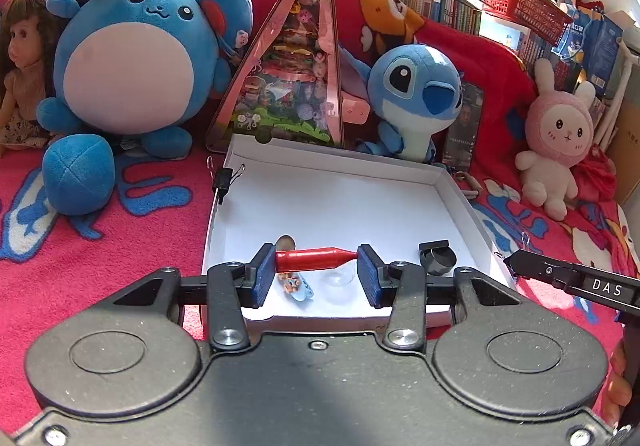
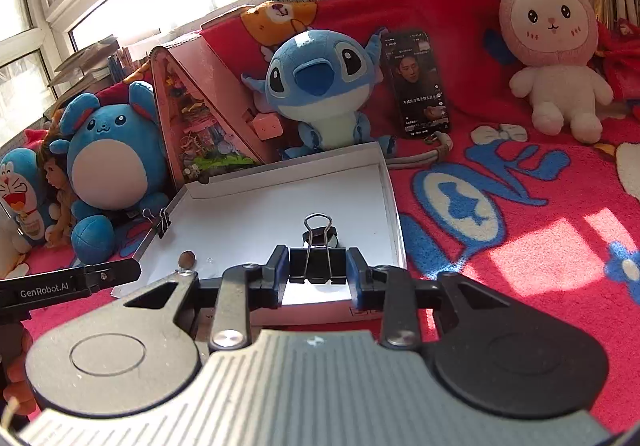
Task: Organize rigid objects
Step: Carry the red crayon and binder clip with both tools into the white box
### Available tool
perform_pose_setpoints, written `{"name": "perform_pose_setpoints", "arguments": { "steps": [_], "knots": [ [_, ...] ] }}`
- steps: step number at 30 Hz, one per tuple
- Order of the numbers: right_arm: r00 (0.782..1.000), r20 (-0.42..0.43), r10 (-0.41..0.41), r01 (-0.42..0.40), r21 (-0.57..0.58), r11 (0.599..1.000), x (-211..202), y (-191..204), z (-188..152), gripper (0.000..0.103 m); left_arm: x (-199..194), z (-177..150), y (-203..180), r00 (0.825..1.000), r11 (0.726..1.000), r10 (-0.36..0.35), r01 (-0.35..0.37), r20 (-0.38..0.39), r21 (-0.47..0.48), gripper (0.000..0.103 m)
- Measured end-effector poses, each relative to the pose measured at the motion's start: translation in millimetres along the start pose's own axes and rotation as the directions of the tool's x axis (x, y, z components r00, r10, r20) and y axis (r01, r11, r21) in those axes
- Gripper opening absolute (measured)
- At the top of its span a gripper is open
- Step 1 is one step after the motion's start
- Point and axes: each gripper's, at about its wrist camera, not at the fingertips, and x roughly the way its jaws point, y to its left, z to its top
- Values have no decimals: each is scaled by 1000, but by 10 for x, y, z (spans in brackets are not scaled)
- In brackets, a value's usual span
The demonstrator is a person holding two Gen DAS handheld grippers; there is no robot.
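My left gripper [image 1: 316, 272] is shut on a red bottle-shaped piece [image 1: 316, 260], held crosswise between its blue pads above the near end of a shallow white box [image 1: 340, 198]. On the box floor below lie a brown round piece [image 1: 285, 242], a small colourful charm [image 1: 296, 284], a clear dome [image 1: 340, 278] and a black round container [image 1: 438, 258]. My right gripper [image 2: 318, 272] is shut on a black binder clip [image 2: 318, 266] with its wire handles pointing up, over the near edge of the white box [image 2: 280, 206]. The brown round piece [image 2: 187, 259] shows at the box's left.
A second binder clip [image 1: 226, 178] [image 2: 162, 222] grips the box's left wall. Behind the box stand a round blue plush [image 1: 128, 58], a pink triangular case [image 1: 288, 74], a blue Stitch plush [image 2: 316, 86], a phone [image 2: 420, 82] and a pink rabbit plush [image 2: 552, 42] on a red blanket [image 2: 520, 246].
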Motion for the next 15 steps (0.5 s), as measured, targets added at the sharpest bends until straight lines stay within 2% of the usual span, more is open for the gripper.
{"name": "perform_pose_setpoints", "arguments": {
  "steps": [4,9,15],
  "knots": [
    [1000,-17,15,-14,67,998,200,-52,169,35,242,181,50,999,999,-3,1,-37,-34,42],
    [999,32,-17,16,40,999,378,17,276,35,531,314,46,998,998,34,-38,-59,-57,42],
    [998,7,-64,63,41,997,633,17,300,35,819,308,-2,992,996,82,-86,-99,-31,42]
  ]
}}
